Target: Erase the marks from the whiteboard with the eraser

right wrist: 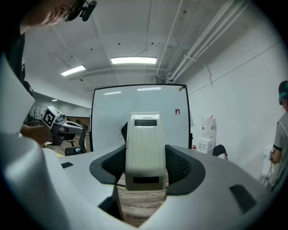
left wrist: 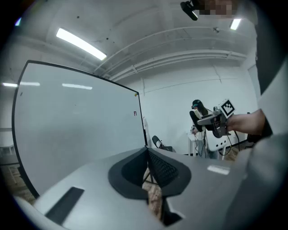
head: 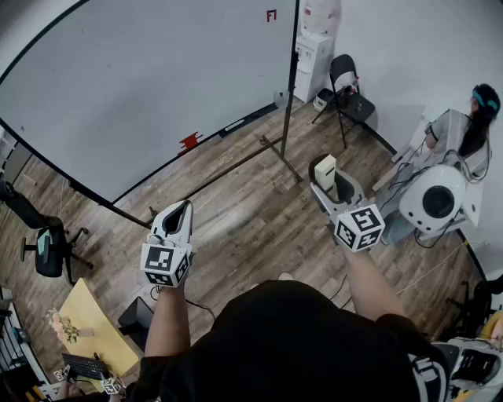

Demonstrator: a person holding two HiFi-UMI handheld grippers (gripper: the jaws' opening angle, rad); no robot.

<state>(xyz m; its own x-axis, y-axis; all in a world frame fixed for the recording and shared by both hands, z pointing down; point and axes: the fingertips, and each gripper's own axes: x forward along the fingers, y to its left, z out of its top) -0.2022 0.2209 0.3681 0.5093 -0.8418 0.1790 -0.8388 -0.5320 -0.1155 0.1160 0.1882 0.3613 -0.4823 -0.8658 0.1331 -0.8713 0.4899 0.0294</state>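
Observation:
The whiteboard (head: 141,86) stands on its frame ahead of me, with a small red mark (head: 271,15) near its top right corner. My right gripper (head: 331,183) is shut on the cream eraser (head: 324,170), a good way short of the board, over the wooden floor. In the right gripper view the eraser (right wrist: 144,148) stands lengthwise between the jaws, with the whiteboard (right wrist: 108,117) and red mark (right wrist: 177,112) behind it. My left gripper (head: 183,208) is shut with nothing in it. The left gripper view shows the whiteboard (left wrist: 76,134) at the left and the right gripper (left wrist: 211,120) at the right.
A red object (head: 189,141) sits on the board's lower rail. A water dispenser (head: 314,47) and a black chair (head: 347,88) stand beyond the board's right edge. A person (head: 464,126) sits at the right near a round white device (head: 436,200). An office chair (head: 49,245) and yellow table (head: 90,318) are at the left.

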